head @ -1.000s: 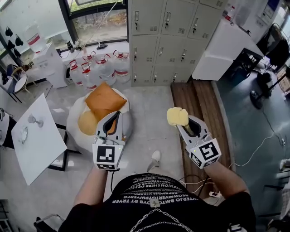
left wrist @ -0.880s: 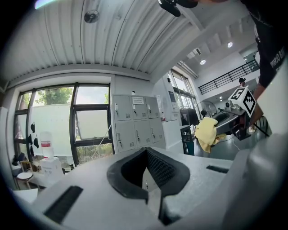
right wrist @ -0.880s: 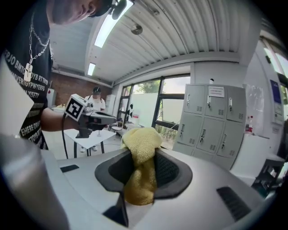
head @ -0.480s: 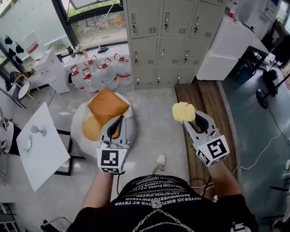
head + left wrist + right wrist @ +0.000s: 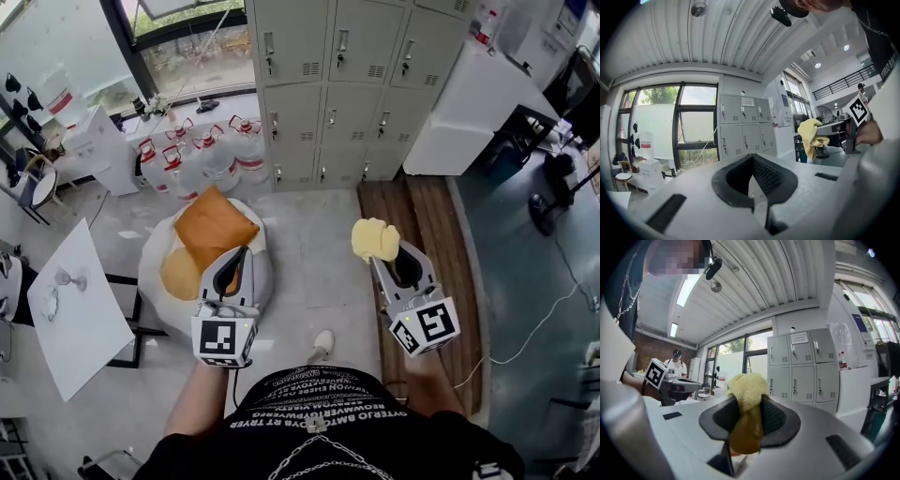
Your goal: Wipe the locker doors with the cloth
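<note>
— Was any writing legible?

— Barely. White lettering ran in lines across the black shirt (image 5: 323, 394) at the bottom of the head view, upside down, and I couldn't read it with any certainty.

— Any signs?

— A black-and-white square marker (image 5: 223, 339) stood on the left hand-held gripper (image 5: 234, 253), lower centre, and another on the right hand-held gripper (image 5: 384, 255). Neither bore letters or digits.

— And the lockers?

— A white notice (image 5: 798, 338) was stuck on an upper locker door (image 5: 799, 355), right of centre in the right gripper view, but its print was too small. The red labels on the water jugs (image 5: 202, 155), upper left of the head view, were unreadable too.
</note>
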`<action>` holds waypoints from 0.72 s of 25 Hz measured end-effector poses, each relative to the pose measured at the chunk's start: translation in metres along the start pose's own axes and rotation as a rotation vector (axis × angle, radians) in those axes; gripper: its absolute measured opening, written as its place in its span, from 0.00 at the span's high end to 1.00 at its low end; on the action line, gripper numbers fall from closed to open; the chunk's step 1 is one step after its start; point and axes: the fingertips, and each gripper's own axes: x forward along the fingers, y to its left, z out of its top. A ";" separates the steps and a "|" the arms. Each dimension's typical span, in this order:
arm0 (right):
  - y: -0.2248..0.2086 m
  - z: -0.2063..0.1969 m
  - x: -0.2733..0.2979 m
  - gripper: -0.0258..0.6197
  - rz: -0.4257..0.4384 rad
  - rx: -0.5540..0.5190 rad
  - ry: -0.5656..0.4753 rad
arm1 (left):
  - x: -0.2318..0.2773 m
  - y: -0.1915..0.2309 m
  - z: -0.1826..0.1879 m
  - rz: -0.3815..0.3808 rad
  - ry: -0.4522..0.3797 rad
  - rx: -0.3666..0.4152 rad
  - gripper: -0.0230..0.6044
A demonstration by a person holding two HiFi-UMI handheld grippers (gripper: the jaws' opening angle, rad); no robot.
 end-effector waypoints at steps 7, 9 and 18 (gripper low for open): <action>-0.021 0.000 0.016 0.79 0.051 -0.029 -0.002 | 0.027 -0.011 0.020 0.017 -0.039 -0.001 0.96; -0.029 0.001 0.017 0.79 0.067 -0.034 -0.013 | 0.037 -0.016 0.025 0.023 -0.063 -0.006 0.96; -0.082 -0.001 0.021 0.79 0.099 -0.017 -0.033 | 0.075 -0.052 0.045 0.015 -0.062 0.039 0.96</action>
